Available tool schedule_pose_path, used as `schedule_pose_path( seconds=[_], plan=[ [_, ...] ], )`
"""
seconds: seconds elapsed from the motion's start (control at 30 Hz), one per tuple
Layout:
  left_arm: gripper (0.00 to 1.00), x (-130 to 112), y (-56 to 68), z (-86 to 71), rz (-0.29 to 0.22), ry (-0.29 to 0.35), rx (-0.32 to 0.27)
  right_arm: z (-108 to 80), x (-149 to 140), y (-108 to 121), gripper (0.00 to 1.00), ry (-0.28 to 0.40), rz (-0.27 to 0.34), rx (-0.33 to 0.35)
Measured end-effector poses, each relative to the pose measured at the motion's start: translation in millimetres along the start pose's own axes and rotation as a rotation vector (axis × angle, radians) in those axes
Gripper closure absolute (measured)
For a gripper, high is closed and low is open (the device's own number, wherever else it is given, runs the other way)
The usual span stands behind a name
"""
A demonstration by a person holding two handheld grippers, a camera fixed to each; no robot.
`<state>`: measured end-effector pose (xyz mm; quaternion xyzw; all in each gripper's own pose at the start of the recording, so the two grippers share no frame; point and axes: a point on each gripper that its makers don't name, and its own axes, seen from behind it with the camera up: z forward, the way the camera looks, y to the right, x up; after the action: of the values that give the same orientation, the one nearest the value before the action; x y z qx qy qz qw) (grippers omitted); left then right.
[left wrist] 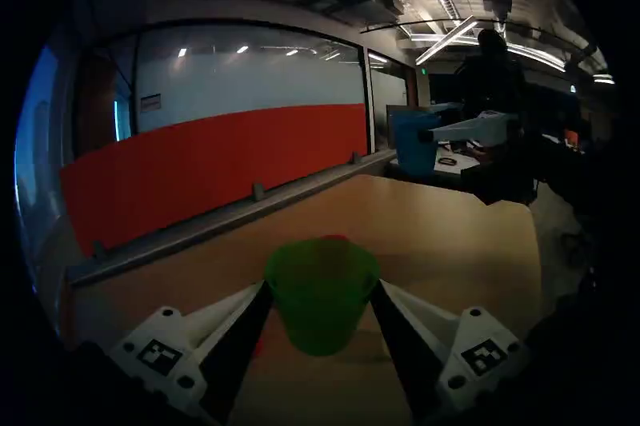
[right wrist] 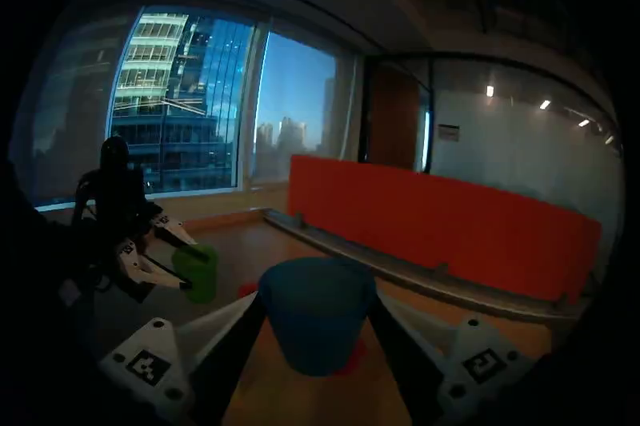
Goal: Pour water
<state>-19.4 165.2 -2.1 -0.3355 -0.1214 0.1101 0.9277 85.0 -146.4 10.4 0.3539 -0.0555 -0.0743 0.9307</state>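
In the left gripper view, my left gripper (left wrist: 322,288) is shut on a green cup (left wrist: 322,310), which stands upright over the wooden table (left wrist: 448,226). Farther off at the right, the right gripper (left wrist: 430,137) holds a blue cup (left wrist: 412,150). In the right gripper view, my right gripper (right wrist: 317,298) is shut on that blue cup (right wrist: 318,330), also upright. At the left of that view, the left gripper (right wrist: 189,264) holds the green cup (right wrist: 198,272), with a person's dark hand behind it. I cannot see what is inside either cup.
A red partition panel (left wrist: 216,158) with a grey rail runs along the table's far edge, with a glass wall behind it. Small red patches (right wrist: 352,358) lie on the table under the blue cup. Large windows (right wrist: 184,98) show buildings outside.
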Motion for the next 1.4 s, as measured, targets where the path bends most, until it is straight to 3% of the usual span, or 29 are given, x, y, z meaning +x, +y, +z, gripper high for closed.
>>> schedule_pose_path(
  seconds=[0.63,0.97,1.4],
  plan=[
    [0.16,-62,2.3,33.2,0.017,-0.178,-0.049,16.1,-75,5,0.09,-0.150,0.004,0.050],
    [0.16,-87,1.9,45.9,0.010,-0.243,-0.073,27.3,-114,2,0.09,-0.236,0.041,0.085],
    [0.15,-116,-2.2,63.8,0.003,-0.324,-0.101,42.3,-159,8,0.09,-0.339,0.040,0.086]
  ],
)
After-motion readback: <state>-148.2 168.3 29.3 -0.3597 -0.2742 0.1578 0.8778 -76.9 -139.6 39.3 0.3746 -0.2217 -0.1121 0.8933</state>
